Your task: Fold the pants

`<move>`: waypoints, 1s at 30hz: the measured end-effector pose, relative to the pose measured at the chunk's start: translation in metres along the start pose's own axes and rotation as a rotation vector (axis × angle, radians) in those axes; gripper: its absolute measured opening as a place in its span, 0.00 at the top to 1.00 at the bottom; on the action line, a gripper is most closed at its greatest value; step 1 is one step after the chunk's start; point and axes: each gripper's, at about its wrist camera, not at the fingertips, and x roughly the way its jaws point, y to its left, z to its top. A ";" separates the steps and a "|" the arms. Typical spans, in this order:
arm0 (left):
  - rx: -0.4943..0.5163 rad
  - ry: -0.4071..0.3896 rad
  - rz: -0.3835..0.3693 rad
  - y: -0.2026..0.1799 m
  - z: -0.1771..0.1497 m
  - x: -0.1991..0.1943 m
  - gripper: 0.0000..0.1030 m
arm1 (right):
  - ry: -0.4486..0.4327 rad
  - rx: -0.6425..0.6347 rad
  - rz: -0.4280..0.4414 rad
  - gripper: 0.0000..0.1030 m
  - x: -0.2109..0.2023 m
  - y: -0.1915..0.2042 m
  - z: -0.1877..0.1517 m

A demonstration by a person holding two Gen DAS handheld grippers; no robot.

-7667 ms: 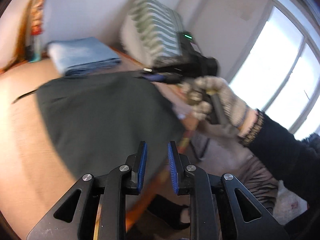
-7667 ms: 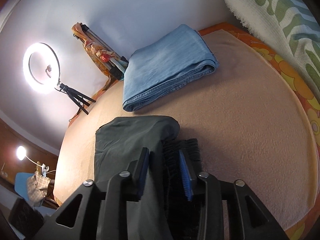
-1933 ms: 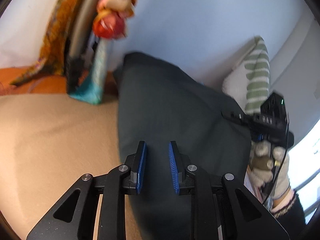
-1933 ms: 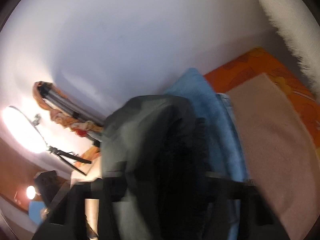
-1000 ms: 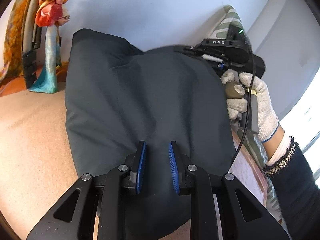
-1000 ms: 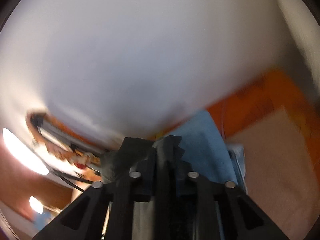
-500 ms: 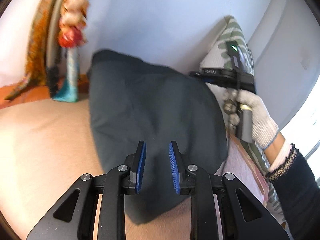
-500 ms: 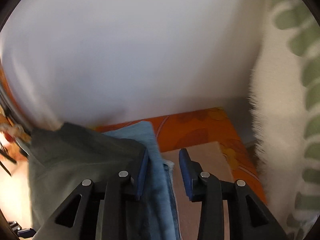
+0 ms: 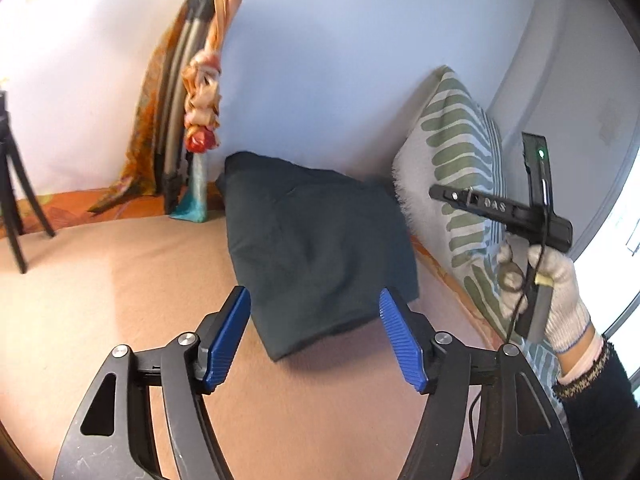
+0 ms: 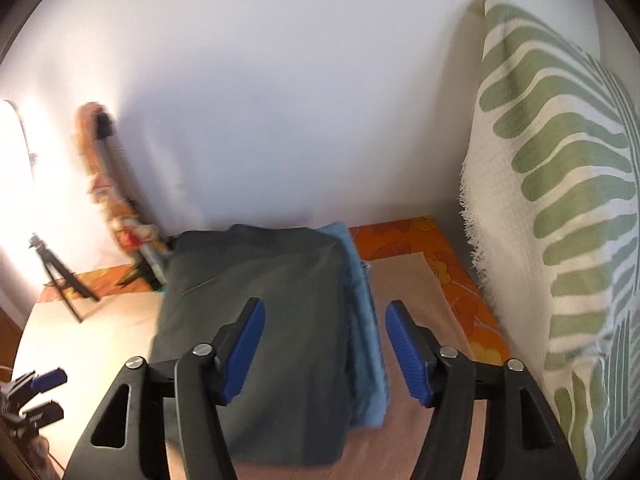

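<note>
Neatly squared matte dark pants [image 10: 260, 316] (on denim [image 10: 366, 328]), ribbed fingers [image 10: 404, 344] apart

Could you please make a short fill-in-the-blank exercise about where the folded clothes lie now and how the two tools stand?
1. The dark green pants lie folded on top of the ____ jeans.
2. Both the left tool and the right tool are ____.
3. The striped cushion has ____ stripes.

Missing words: blue; open; green
</note>
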 end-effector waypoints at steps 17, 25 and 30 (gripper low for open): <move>0.078 -0.103 0.048 -0.055 -0.046 -0.119 0.24 | -0.085 -0.053 0.035 0.17 -0.132 0.064 -0.077; 0.119 -0.136 0.054 -0.066 -0.069 -0.147 0.21 | -0.105 -0.024 0.029 0.12 -0.165 0.082 -0.116; 0.142 -0.139 0.077 -0.070 -0.083 -0.155 0.18 | -0.113 -0.038 0.001 0.10 -0.177 0.096 -0.137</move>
